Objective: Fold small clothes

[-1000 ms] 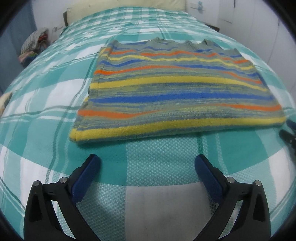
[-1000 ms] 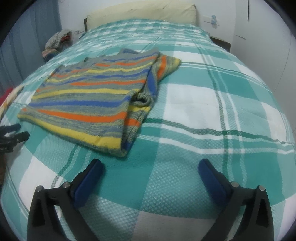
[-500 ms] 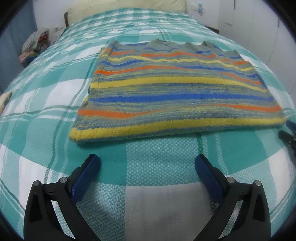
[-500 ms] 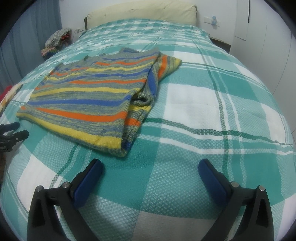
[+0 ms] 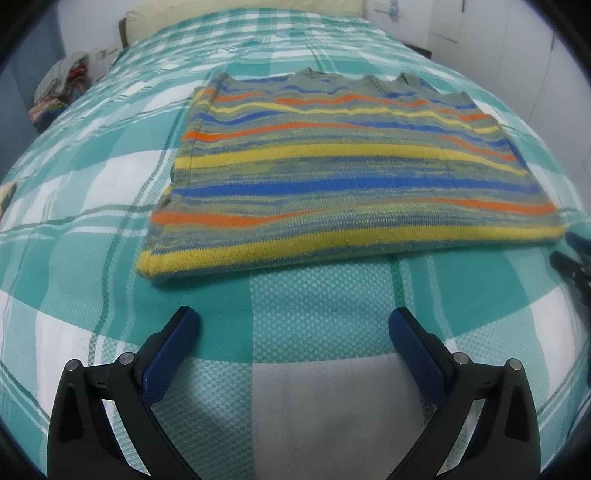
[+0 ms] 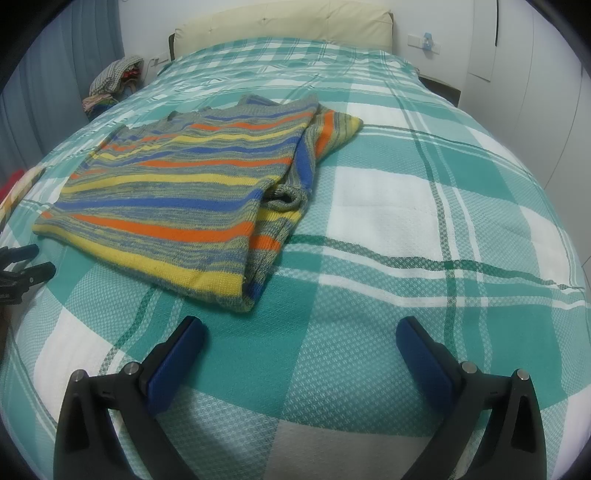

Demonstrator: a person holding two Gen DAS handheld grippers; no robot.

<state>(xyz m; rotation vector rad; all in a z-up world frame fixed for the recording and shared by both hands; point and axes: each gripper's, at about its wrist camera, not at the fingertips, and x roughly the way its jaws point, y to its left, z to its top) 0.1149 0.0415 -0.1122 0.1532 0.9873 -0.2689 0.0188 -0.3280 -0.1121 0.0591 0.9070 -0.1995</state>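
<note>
A: What is nearest?

B: The left gripper (image 5: 293,325), jaws spread wide and holding nothing, over the bed (image 5: 314,295) near its foot edge. The right gripper (image 6: 299,334) is just as wide apart and empty, further toward the bed's right side.

A: And the garment?

B: One striped sweater (image 5: 332,177), flat on the checked cover just beyond both grippers, left of the bed's middle. Its yellow hem lies closest to the foot edge.

A: How far along is the fold?

B: I judge it partly done. In the right wrist view a sleeve (image 6: 295,184) is turned in along the sweater's right side, cuff lying on the body. The left side shows a straight edge. The hem-to-neck fold seems left to do.

A: Counts?

B: Two grippers, one sweater. Further off, one heap of clothes (image 6: 114,79) beside the bed's far left corner, and one cream headboard (image 6: 284,24) at the head.
</note>
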